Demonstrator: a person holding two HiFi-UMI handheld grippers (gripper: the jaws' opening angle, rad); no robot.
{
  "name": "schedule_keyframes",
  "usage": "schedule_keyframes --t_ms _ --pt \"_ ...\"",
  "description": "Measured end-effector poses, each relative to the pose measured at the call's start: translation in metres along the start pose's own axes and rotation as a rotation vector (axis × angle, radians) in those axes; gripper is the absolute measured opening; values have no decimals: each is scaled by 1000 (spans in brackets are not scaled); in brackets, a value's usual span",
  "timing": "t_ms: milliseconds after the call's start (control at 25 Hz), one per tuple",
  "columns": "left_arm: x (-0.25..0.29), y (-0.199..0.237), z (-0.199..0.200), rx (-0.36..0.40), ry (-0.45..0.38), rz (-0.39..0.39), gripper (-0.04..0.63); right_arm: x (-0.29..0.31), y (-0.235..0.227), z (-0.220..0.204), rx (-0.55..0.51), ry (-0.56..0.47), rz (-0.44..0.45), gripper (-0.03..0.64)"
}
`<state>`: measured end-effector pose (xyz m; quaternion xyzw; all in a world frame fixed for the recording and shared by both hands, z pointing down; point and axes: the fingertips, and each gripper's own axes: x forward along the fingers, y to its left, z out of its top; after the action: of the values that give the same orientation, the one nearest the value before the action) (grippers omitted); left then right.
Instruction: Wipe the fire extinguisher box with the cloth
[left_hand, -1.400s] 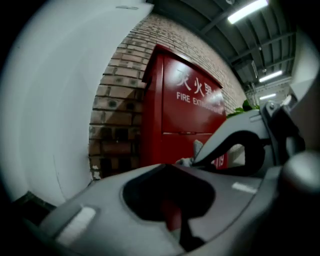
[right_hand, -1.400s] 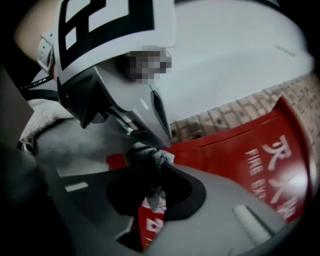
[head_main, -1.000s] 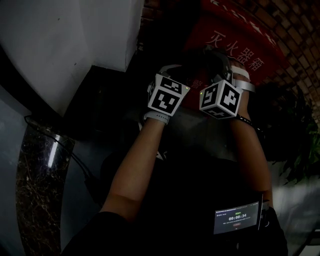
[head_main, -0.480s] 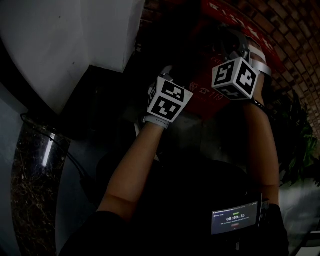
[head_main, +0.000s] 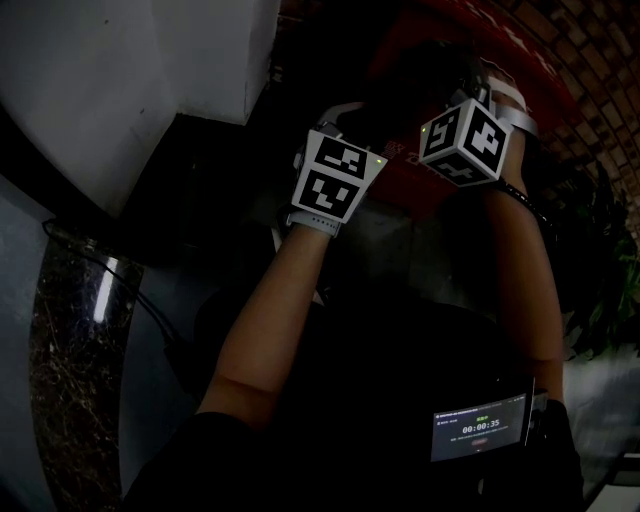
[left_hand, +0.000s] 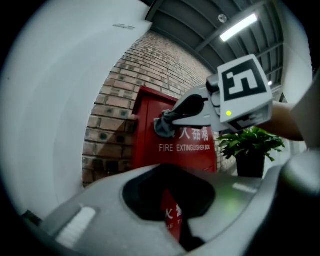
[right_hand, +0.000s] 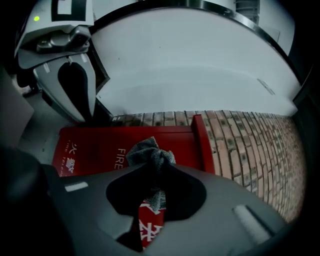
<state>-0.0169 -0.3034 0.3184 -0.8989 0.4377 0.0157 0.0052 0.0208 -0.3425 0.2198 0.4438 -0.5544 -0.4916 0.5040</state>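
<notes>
Pinching bunched cloth (right_hand: 150, 152), right tongs (right_hand: 153, 167) face upright fire extinguisher box (right_hand: 95, 145).

Right claw (right_hand: 156, 169) clamps cloth (right_hand: 149, 151); left claw (left_hand: 170, 170) closed, empty.

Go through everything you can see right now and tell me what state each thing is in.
Cloth: bunched up, clamped between jaws.
Right gripper: shut on the cloth, held up at the box front.
Left gripper: jaws together, nothing between them.
Fire extinguisher box: upright against the brick wall, front closed.
Potted plant: upright beside the box.
Ceiling light: lit.
</notes>
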Motion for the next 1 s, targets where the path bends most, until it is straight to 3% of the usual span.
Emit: schedule_keyframes --t_ms 440,600,1000 --pt "2 16 -39 -73 76 15 0 10 77 0 8 10 134 55" --pt "0 29 -46 -62 81 63 0 13 100 2 22 8 174 55" --pt "4 27 -56 -102 99 49 0 21 161 1 42 11 266 55"
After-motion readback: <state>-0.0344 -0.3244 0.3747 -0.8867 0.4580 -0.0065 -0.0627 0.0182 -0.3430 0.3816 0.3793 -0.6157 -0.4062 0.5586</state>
